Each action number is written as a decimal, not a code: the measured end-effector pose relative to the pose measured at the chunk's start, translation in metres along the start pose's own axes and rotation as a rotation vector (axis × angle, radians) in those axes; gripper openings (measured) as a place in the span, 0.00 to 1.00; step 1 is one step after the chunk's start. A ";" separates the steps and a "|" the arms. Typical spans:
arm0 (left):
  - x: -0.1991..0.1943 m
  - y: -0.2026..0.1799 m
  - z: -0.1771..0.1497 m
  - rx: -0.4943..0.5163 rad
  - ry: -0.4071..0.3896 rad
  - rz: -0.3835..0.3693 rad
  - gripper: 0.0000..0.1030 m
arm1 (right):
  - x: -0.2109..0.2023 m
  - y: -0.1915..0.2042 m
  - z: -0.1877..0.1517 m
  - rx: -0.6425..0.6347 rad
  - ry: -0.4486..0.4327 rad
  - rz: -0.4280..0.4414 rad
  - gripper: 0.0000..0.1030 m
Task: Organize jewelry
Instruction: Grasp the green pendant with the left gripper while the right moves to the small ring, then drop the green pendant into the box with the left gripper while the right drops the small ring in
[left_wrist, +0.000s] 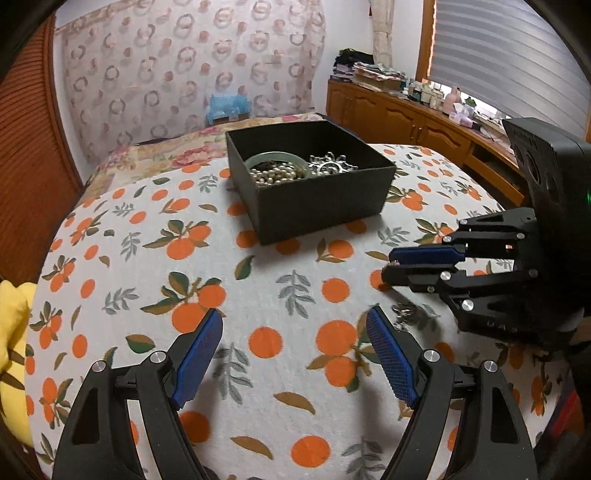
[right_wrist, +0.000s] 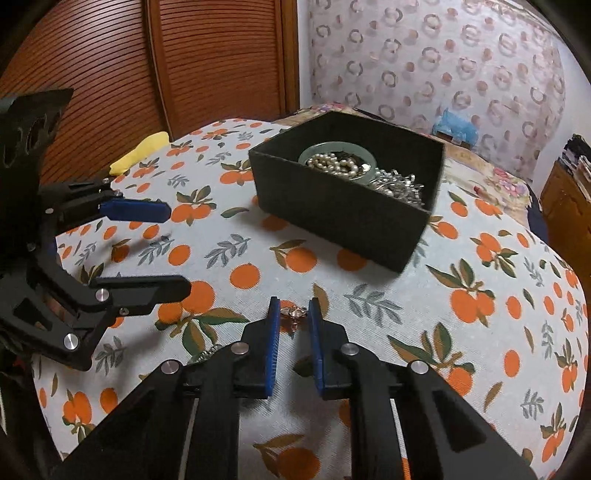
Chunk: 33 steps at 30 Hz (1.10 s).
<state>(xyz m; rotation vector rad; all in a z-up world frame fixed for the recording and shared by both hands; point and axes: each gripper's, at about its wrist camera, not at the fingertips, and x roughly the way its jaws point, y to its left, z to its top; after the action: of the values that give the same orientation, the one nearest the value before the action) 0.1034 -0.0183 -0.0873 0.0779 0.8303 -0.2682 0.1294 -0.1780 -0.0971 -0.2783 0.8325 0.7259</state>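
Note:
A black open box (left_wrist: 317, 199) (right_wrist: 343, 218) stands on the orange-print cloth. It holds a pale green bangle (right_wrist: 332, 147), a pearl string (left_wrist: 273, 173) (right_wrist: 334, 162) and silver jewelry (left_wrist: 332, 164) (right_wrist: 399, 184). My right gripper (right_wrist: 292, 314) is nearly closed on a small rose-gold jewelry piece (right_wrist: 293, 314) at its tips, low over the cloth; in the left wrist view this gripper (left_wrist: 389, 264) is at the right. Another small silver piece (left_wrist: 402, 312) lies on the cloth below it. My left gripper (left_wrist: 295, 325) (right_wrist: 177, 251) is open and empty.
A yellow cloth (left_wrist: 11, 350) (right_wrist: 140, 155) lies at the table's left edge. A floral bed (left_wrist: 177, 151) lies behind the table. A wooden cabinet (left_wrist: 424, 118) with clutter runs along the right, and wooden slatted doors (right_wrist: 184, 66) stand at the left.

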 end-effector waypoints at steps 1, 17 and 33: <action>-0.001 -0.001 0.000 0.001 0.000 -0.006 0.75 | -0.003 -0.003 -0.001 0.010 -0.006 0.001 0.17; 0.015 -0.064 -0.009 0.149 0.062 -0.086 0.31 | -0.042 -0.024 -0.022 0.052 -0.052 -0.048 0.17; -0.003 -0.056 0.001 0.141 -0.015 -0.053 0.07 | -0.048 -0.016 -0.016 0.037 -0.065 -0.051 0.17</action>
<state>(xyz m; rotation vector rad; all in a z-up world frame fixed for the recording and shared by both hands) 0.0873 -0.0715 -0.0830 0.1856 0.7989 -0.3768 0.1099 -0.2206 -0.0716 -0.2413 0.7741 0.6676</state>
